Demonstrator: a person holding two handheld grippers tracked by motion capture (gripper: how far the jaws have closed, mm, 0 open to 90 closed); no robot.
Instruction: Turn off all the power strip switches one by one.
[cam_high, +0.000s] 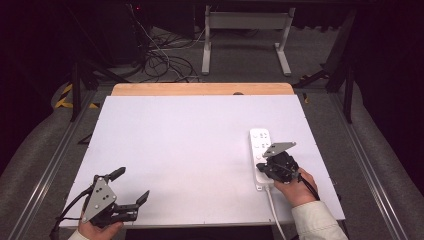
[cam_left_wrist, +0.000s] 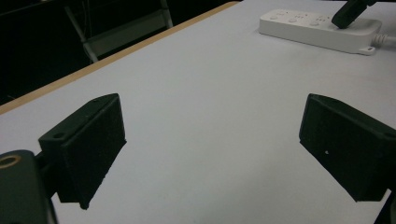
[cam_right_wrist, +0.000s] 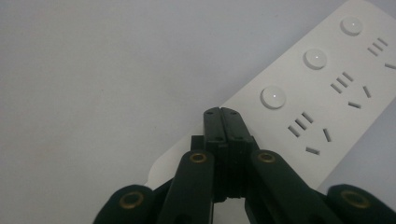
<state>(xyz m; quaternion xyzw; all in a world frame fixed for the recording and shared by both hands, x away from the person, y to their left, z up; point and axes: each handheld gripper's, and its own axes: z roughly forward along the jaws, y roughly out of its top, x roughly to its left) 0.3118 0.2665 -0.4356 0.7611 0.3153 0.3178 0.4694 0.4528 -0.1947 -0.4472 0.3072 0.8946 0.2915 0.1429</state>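
A white power strip (cam_high: 260, 148) with three round buttons lies on the right side of the white table board (cam_high: 190, 145); its white cord (cam_high: 274, 210) runs toward the near edge. My right gripper (cam_high: 262, 168) is shut with nothing between its jaws, and its tip hovers over the strip's near end. In the right gripper view the closed tip of the right gripper (cam_right_wrist: 221, 114) sits just short of the nearest button (cam_right_wrist: 273, 97) on the strip (cam_right_wrist: 336, 107). My left gripper (cam_high: 131, 185) stands wide open and empty at the board's near left corner. The left gripper view shows the left gripper (cam_left_wrist: 212, 140) over bare board, with the strip (cam_left_wrist: 317, 30) far off.
A wooden strip (cam_high: 200, 89) borders the board's far edge. Behind the table are a white table frame (cam_high: 245, 30) and loose cables (cam_high: 160, 55) on the floor. Metal rails (cam_high: 50, 165) run along both sides of the table.
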